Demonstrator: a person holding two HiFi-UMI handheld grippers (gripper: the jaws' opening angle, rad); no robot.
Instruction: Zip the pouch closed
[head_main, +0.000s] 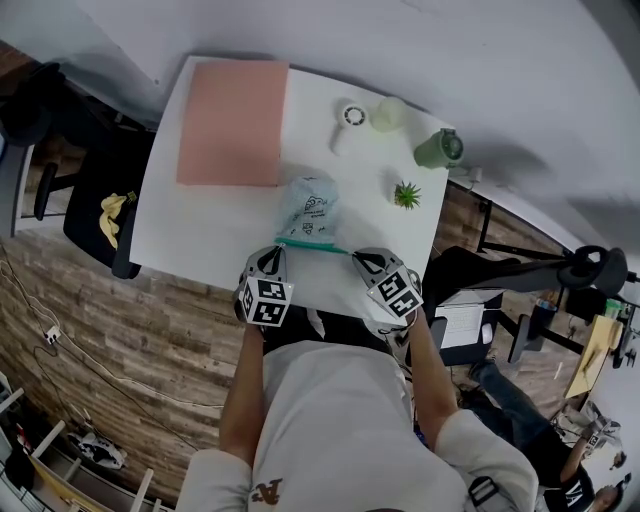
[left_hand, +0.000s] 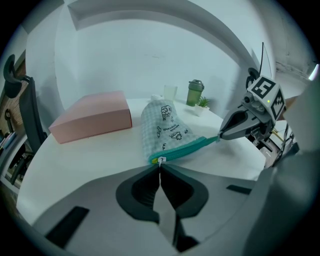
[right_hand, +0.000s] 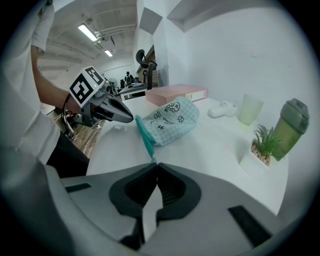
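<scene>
A pale checked pouch (head_main: 308, 205) with a teal zipper (head_main: 312, 245) lies on the white table (head_main: 200, 230), its zipper edge towards me. My left gripper (head_main: 278, 243) is shut at the zipper's left end. In the left gripper view its tips (left_hand: 160, 164) pinch the small white zipper pull (left_hand: 160, 160). My right gripper (head_main: 353, 253) is shut on the zipper's other end. In the right gripper view the teal band (right_hand: 145, 140) runs straight into those shut tips (right_hand: 154, 163). The band is stretched between the two grippers, and the pouch (right_hand: 172, 120) bulges behind it.
A flat pink box (head_main: 232, 122) lies at the table's far left. At the far right stand a small white object (head_main: 350, 117), a pale cup (head_main: 388, 113), a green bottle (head_main: 438, 148) and a little potted plant (head_main: 406, 194). Black chairs (head_main: 100, 215) flank the table.
</scene>
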